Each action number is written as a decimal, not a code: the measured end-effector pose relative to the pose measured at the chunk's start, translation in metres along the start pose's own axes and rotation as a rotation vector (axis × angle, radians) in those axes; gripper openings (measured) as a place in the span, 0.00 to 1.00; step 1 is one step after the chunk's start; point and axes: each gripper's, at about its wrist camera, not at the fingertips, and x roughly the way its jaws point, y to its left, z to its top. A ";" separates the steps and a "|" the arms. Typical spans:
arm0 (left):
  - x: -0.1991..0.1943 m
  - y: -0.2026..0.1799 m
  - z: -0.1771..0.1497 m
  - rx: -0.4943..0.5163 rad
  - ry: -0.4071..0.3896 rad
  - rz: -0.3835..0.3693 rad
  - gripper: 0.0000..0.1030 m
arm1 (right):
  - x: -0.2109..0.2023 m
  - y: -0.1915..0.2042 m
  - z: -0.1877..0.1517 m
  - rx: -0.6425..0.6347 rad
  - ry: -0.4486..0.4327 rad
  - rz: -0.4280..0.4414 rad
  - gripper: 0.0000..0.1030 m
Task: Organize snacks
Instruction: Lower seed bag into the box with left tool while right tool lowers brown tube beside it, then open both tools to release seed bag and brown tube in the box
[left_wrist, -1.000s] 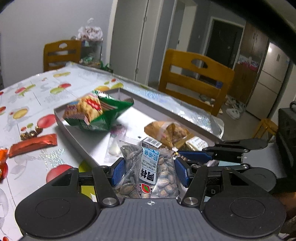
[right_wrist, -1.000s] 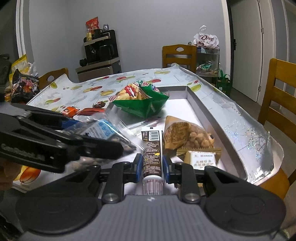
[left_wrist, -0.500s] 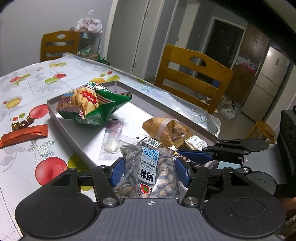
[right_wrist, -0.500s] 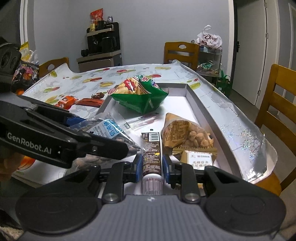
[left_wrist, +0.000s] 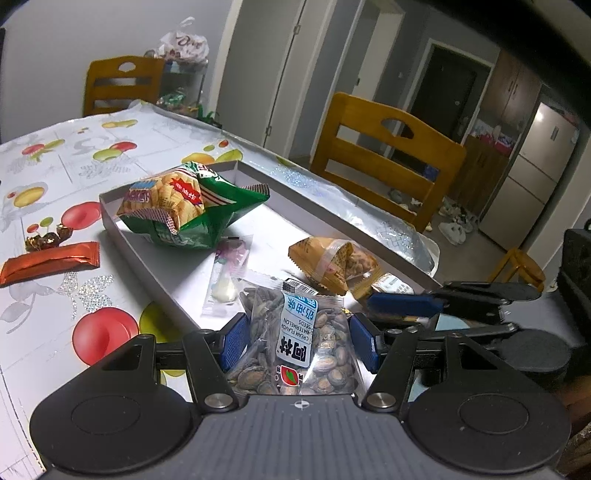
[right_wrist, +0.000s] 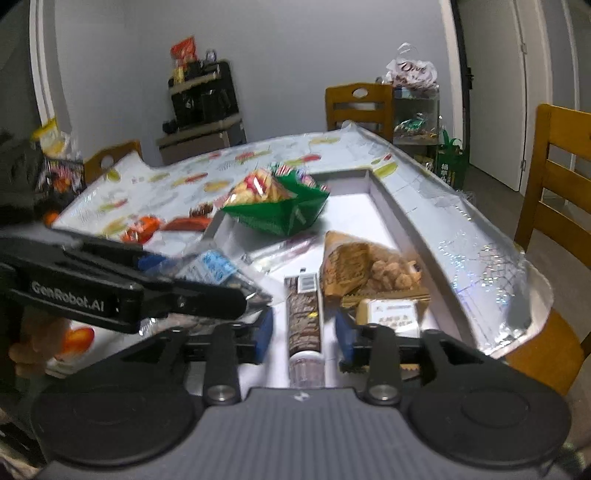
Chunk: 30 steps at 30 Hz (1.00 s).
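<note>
Your left tongs (left_wrist: 297, 338) pinch the floppy, crinkly seed bag (left_wrist: 295, 343) over the tray's (left_wrist: 155, 273) near end, so grip mid-bag, while your right tongs (right_wrist: 303, 332) have just spread off the stiff brown tube (right_wrist: 303, 314).

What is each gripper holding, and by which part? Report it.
Left gripper: bag of watermelon seeds, gripped by its sides. Right gripper: nothing; its jaws have just opened off the brown tube between them.

Both wrist views close, angled down along jaws — left faces right-forward, right left-forward — sharing tray (left_wrist: 122, 221).
</note>
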 end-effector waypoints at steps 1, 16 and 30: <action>0.000 -0.001 0.000 0.002 0.003 -0.005 0.58 | -0.004 -0.002 0.001 0.007 -0.016 0.005 0.46; 0.009 -0.014 -0.006 0.043 0.067 -0.097 0.59 | -0.026 -0.009 0.008 0.069 -0.098 -0.019 0.57; 0.004 -0.014 -0.004 0.054 0.026 -0.047 0.86 | -0.024 -0.010 0.007 0.083 -0.089 -0.033 0.61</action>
